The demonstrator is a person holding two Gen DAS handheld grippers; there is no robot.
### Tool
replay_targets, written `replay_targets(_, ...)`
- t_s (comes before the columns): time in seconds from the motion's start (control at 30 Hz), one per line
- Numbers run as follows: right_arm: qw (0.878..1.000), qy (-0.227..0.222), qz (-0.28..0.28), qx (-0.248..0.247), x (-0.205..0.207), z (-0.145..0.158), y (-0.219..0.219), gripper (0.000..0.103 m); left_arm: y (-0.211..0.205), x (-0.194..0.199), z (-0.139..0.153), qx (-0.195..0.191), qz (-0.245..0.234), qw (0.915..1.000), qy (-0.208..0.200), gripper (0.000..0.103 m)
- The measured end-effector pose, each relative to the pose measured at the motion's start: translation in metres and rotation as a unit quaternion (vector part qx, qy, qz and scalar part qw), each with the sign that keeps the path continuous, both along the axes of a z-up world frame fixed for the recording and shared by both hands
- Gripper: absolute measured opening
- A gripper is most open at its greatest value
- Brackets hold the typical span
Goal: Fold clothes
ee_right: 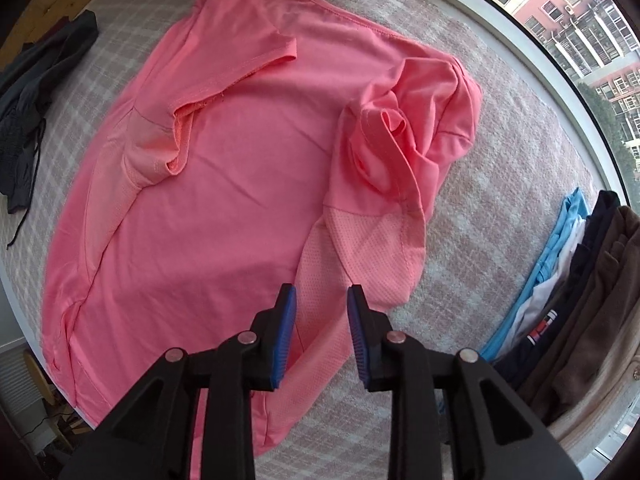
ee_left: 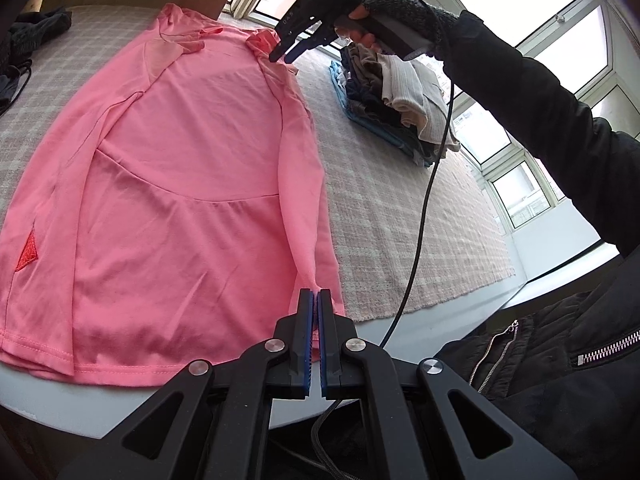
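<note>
Lying spread flat on the checked cloth: pink shirt (ee_left: 188, 184), both side edges folded inward over the body, mesh side panels showing, short sleeves bunching near the shoulders, hem hanging slightly past the near edge.

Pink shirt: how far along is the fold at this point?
Done: both side edges of the pink shirt are turned inward, and a stack of folded clothes sits beside it. In hand: the left gripper is shut on the shirt's folded edge near the hem; the right gripper is open above the shoulder, holding nothing. Left: the lengthwise fold and stacking it.
</note>
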State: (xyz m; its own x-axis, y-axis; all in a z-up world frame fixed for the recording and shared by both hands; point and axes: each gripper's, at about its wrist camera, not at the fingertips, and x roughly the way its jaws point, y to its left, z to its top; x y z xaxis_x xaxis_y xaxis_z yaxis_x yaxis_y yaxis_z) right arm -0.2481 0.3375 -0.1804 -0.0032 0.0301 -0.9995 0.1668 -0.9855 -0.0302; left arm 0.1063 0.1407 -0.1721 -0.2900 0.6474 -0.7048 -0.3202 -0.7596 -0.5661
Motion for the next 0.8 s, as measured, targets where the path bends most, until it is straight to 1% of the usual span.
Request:
replay_targets(0.07,1.0,-0.011,0.0,-0.007,-0.003,-0.005,-0.005,0.026,0.0,0.0,-0.001,-0.003,0.0,1.0,-0.001,0.001)
replay_targets(0.13,1.0,-0.023,0.008,0.008,-0.004,-0.011,-0.013,0.026,0.0,0.0,-0.001,-0.003,-0.001,1.0,-0.003,0.001)
replay_targets(0.23,0.998,-0.025,0.02,0.046,-0.004,-0.017,-0.022,0.026,-0.001,0.001,0.0,-0.002,0.0,1.0,-0.003,0.001)
replay_targets(0.27,0.999,-0.026,0.017,0.043,-0.004,-0.016,-0.022,0.026,-0.002,0.001,-0.001,-0.002,0.001,1.0,-0.003,0.001)
replay_targets(0.37,0.999,-0.031,0.014,0.031,-0.004,-0.012,-0.019,0.026,-0.003,0.001,-0.002,-0.001,0.0,1.0,-0.005,0.001)
replay_targets(0.43,0.999,-0.034,0.016,0.018,-0.002,-0.01,-0.016,0.024,-0.003,0.0,-0.002,-0.002,0.0,1.0,-0.005,0.001)
replay_targets(0.47,0.999,-0.033,0.017,0.011,-0.001,-0.008,-0.014,0.018,-0.004,0.0,-0.003,-0.002,0.0,1.0,-0.005,0.001)
replay_targets(0.5,0.999,-0.033,0.015,0.01,0.0,-0.006,-0.012,0.005,-0.004,0.0,-0.002,-0.001,0.0,1.0,-0.004,0.001)
replay_targets(0.53,0.999,-0.032,0.012,0.005,0.001,-0.002,-0.01,0.005,-0.005,0.0,-0.001,0.0,0.001,1.0,-0.002,0.001)
replay_targets(0.73,0.998,-0.01,-0.021,-0.063,0.004,0.029,0.004,0.003,-0.013,0.005,0.006,0.003,0.013,0.9999,0.007,0.001)
replay_targets(0.77,0.997,-0.007,-0.024,-0.07,0.004,0.034,0.005,0.003,-0.015,0.006,0.006,0.003,0.015,0.9999,0.006,0.001)
replay_targets(0.8,0.998,-0.007,-0.017,-0.065,0.005,0.037,0.003,0.003,-0.017,0.006,0.005,0.003,0.017,0.9998,0.005,0.001)
